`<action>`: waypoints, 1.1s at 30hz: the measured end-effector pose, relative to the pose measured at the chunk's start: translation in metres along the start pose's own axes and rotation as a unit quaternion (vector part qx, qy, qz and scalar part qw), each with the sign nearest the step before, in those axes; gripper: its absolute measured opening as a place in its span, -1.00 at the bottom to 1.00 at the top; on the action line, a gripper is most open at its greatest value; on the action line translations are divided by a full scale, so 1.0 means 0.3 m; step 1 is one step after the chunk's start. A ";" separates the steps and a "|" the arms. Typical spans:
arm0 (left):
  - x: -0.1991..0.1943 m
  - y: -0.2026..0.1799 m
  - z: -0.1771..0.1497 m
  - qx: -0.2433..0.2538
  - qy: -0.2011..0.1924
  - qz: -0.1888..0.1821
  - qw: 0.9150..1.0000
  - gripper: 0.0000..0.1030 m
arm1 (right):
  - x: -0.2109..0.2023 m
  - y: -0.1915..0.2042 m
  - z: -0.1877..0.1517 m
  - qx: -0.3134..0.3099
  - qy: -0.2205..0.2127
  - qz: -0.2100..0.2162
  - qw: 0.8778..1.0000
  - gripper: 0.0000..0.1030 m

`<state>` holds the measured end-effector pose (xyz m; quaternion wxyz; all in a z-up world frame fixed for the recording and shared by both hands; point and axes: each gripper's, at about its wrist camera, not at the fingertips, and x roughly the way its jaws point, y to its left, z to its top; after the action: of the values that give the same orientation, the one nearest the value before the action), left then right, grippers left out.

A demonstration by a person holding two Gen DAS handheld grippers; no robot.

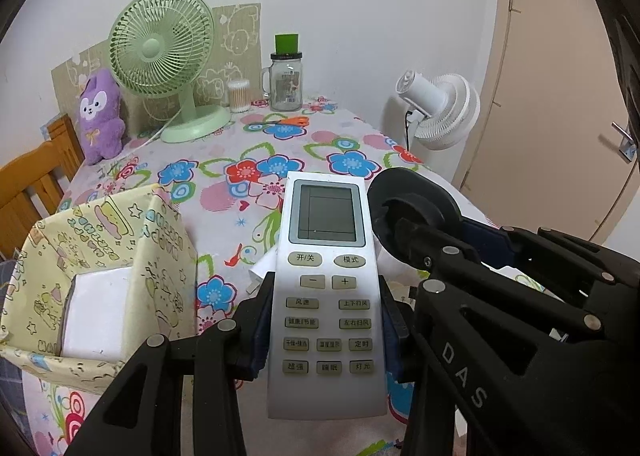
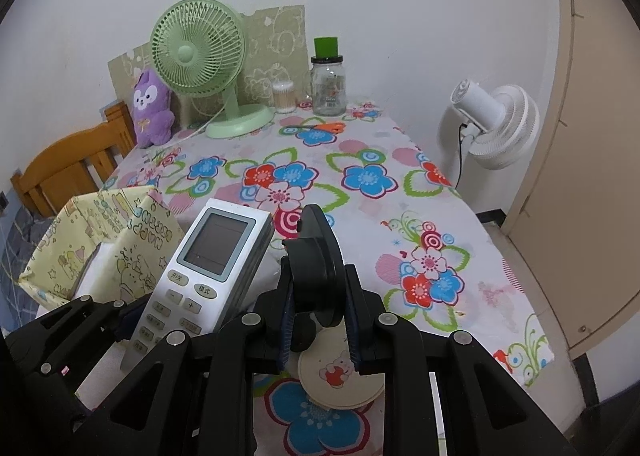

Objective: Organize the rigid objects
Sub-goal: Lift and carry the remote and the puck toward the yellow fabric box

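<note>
progress: partial. both items in hand are clear of the table (image 2: 400, 215), neither yet stowed. the yellow box (image 1: 100, 256) stands at the table's near left corner and already holds one white item (image 1: 96, 316); whether anything else is in it cannot be told. a round coaster (image 2: 340, 376) lies on the cloth below the right gripper, and orange scissors (image 1: 288, 121) lie at the far end near the jar (image 1: 285, 83); in my judgement these may also want sorting. the green fan (image 1: 160, 55), purple toy (image 1: 100, 115) and swab tub (image 1: 239, 95) stand along the far edge. left gripper (image 1: 326, 328): jaws narrowly apart and clamped on the sides of the remote (image 1: 326, 296), about mid-body, screen end pointing away, held just right of the box and above the cloth. right gripper (image 2: 320, 320): jaws drawn close and clamped on a black disc-shaped object (image 2: 316, 256), gripped at its lower part, the disc standing edge-on between the pads. judged remaining: carry both to the box and release
</note>
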<state>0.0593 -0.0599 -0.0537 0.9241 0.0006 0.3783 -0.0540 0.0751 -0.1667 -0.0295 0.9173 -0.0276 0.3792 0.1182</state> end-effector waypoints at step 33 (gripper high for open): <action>-0.118 0.177 0.077 -0.005 0.005 0.030 1.000 -0.11 | -0.042 0.206 0.125 -0.033 0.027 0.012 0.999 -0.51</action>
<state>0.0556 -0.0044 -0.0145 0.9232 0.0071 0.3835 -0.0246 0.0776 -0.1041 0.0085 0.9039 -0.0570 0.4000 0.1406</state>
